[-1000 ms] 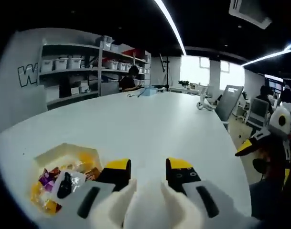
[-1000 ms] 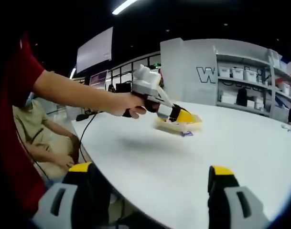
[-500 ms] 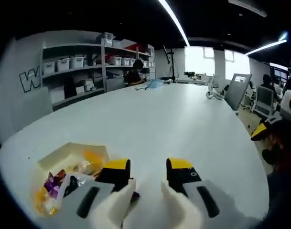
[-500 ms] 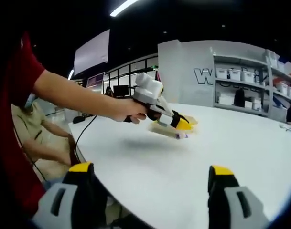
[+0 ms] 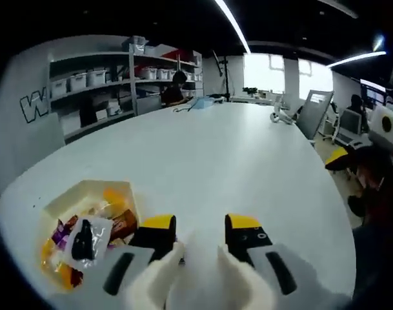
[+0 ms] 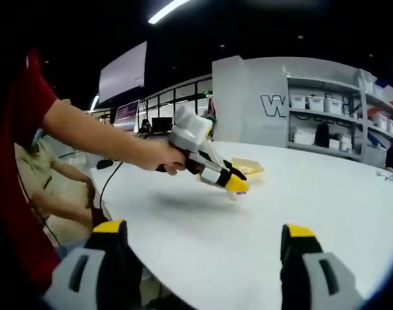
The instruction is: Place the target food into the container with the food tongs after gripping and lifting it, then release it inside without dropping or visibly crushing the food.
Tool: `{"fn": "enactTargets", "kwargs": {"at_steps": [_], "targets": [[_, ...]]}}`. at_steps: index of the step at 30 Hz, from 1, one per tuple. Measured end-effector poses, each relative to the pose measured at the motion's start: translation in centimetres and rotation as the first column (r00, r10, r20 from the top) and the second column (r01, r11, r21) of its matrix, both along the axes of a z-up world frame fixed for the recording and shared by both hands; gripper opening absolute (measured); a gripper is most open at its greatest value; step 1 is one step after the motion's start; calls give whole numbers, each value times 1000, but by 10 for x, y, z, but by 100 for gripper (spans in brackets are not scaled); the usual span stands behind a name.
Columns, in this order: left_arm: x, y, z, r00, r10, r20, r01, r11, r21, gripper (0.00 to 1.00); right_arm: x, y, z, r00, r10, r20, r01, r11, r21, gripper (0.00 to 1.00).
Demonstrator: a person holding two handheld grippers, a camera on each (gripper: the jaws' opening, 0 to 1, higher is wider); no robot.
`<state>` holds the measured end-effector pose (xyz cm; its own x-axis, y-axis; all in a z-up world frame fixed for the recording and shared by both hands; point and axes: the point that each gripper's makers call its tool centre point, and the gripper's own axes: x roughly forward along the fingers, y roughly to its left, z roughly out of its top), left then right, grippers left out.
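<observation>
Your left gripper (image 5: pixel 199 236) now sits farther off the pale yellow paper tray (image 5: pixel 86 194) of wrapped snacks (image 5: pixel 86 236) near the left edge of the round white tabletop (image 5: pixel 202 155) than half a second ago; its yellow-tipped jaws stand slightly apart, pinching nothing (the tongs are not visible). In the right gripper view that same gripper has tipped downward, the tray (image 6: pixel 248 166) just behind it. Your right gripper (image 6: pixel 202 245) hangs spread wide over the near edge.
</observation>
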<state>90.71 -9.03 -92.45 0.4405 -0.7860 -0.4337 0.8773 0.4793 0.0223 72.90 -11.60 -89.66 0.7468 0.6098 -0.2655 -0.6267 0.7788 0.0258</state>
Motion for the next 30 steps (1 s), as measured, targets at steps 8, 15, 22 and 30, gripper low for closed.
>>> {"fn": "enactTargets", "kwargs": {"at_steps": [8, 15, 22, 30], "targets": [[-28, 21, 8, 1000, 18, -14, -18, 1000, -15, 29, -5, 4, 2, 1000, 12, 7, -12, 1000, -8, 98], [-3, 33, 26, 992, 122, 17, -120, 990, -79, 29, -9, 9, 0, 1000, 24, 7, -24, 1000, -17, 98], [2, 39, -5, 992, 121, 28, -121, 992, 22, 29, -11, 4, -1, 1000, 20, 5, -20, 1000, -16, 98], [6, 46, -4, 985, 159, -64, -164, 982, -96, 23, -7, 1, -3, 1000, 13, 3, -13, 1000, -20, 98]]}}
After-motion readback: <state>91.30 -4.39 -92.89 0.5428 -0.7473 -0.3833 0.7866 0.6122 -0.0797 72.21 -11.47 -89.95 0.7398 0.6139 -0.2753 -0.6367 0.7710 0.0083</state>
